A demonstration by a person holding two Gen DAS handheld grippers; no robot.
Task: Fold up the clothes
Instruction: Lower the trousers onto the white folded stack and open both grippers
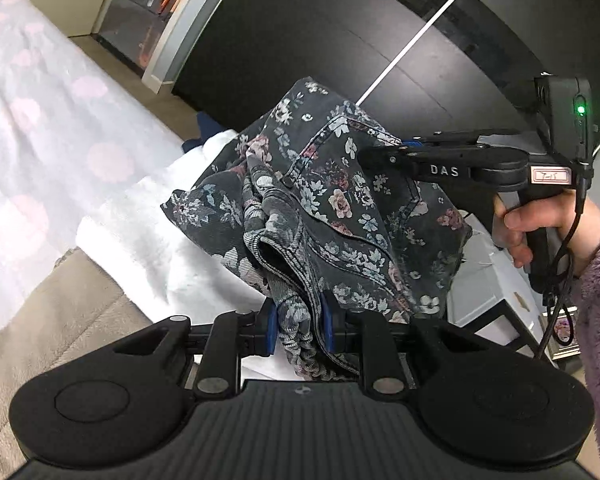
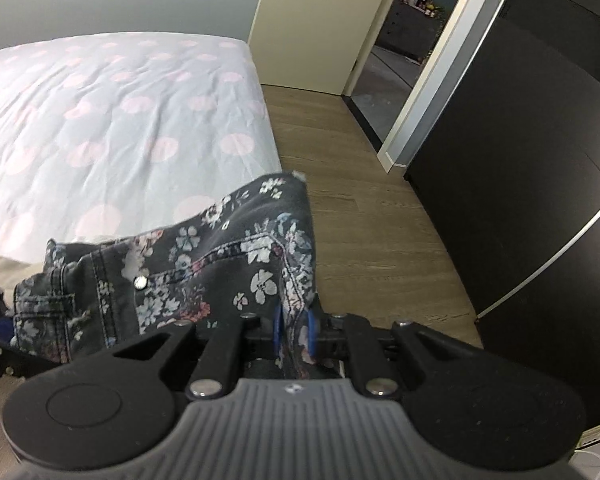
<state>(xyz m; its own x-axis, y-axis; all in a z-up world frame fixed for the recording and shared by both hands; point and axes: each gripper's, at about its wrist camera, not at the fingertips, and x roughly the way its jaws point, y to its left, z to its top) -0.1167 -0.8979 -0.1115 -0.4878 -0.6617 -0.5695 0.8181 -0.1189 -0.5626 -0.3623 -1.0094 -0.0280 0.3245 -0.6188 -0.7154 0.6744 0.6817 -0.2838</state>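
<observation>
A dark grey floral denim garment (image 1: 320, 200) hangs bunched in the air between both grippers. My left gripper (image 1: 299, 326) is shut on a bunched edge of it, with cloth between the blue pads. My right gripper (image 2: 294, 330) is shut on another edge of the same garment (image 2: 220, 264), near a stitched seam and a rivet. In the left wrist view the right gripper (image 1: 396, 152) reaches in from the right, held by a hand in a purple fleece sleeve, its tips buried in the cloth.
A bed with a white, pink-dotted cover (image 2: 112, 120) lies to the left. A beige blanket (image 1: 60, 320) and white fluffy cloth (image 1: 160, 216) lie below. Wood floor (image 2: 360, 220), a dark wardrobe (image 2: 520, 180) and an open doorway (image 2: 400, 52) are to the right.
</observation>
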